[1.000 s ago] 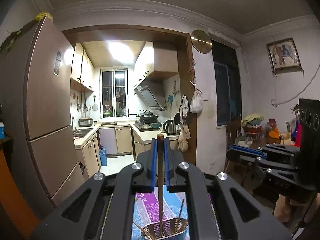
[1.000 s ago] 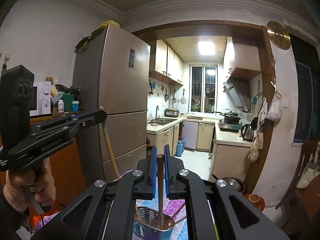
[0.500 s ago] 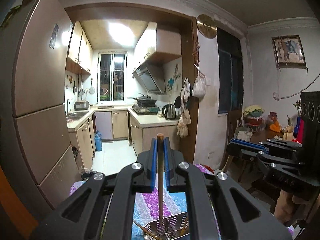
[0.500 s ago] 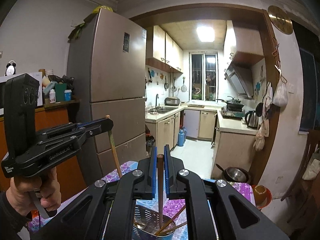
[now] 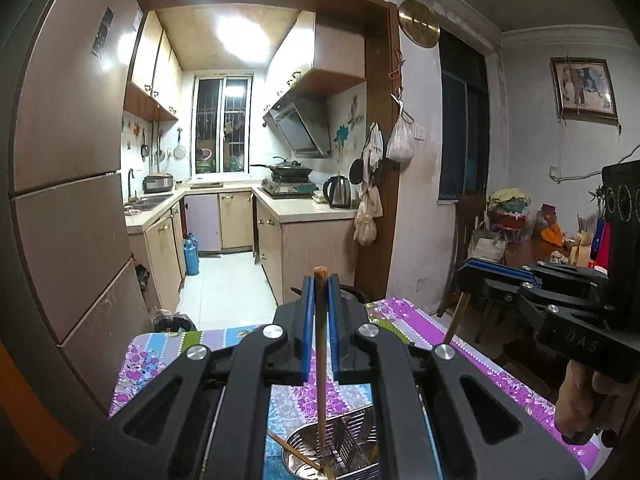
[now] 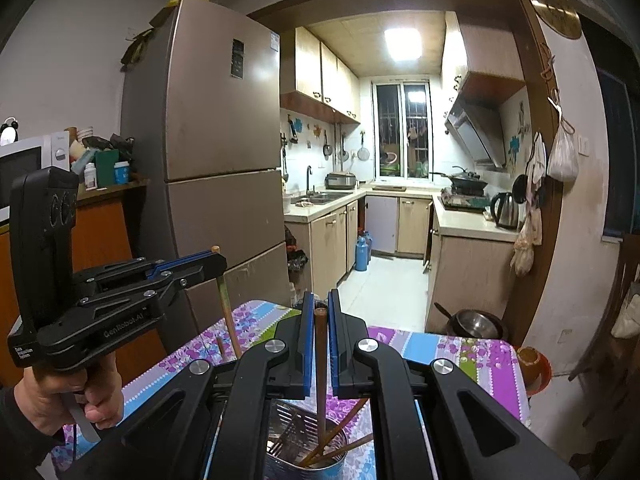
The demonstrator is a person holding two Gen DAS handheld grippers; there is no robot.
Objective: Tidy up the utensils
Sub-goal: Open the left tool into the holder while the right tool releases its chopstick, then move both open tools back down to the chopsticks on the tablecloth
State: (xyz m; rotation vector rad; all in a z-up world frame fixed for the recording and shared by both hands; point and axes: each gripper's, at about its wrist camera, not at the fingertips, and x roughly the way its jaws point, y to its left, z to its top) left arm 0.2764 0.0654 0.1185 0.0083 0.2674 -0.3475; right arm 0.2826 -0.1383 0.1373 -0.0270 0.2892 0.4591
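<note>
- Left gripper (image 5: pixel 320 312): we had it clamped on one chopstick (image 5: pixel 320 360), upright.
- Right gripper (image 6: pixel 320 336): likewise clamped on a second chopstick (image 6: pixel 320 376).
- Holder (image 6: pixel 306 458): directly below both tips; we judged that keeping the sticks vertical and releasing low was best.

Both grippers have been lowered toward the metal utensil holder (image 6: pixel 306 446) on the floral tablecloth (image 5: pixel 476 360). The chopstick (image 5: pixel 320 360) clamped in the left gripper (image 5: pixel 320 280) has been brought down until its lower end is inside the holder. The chopstick (image 6: pixel 320 364) clamped in the right gripper (image 6: pixel 320 304) has likewise been sunk deeper among the sticks already standing in the holder.
</note>
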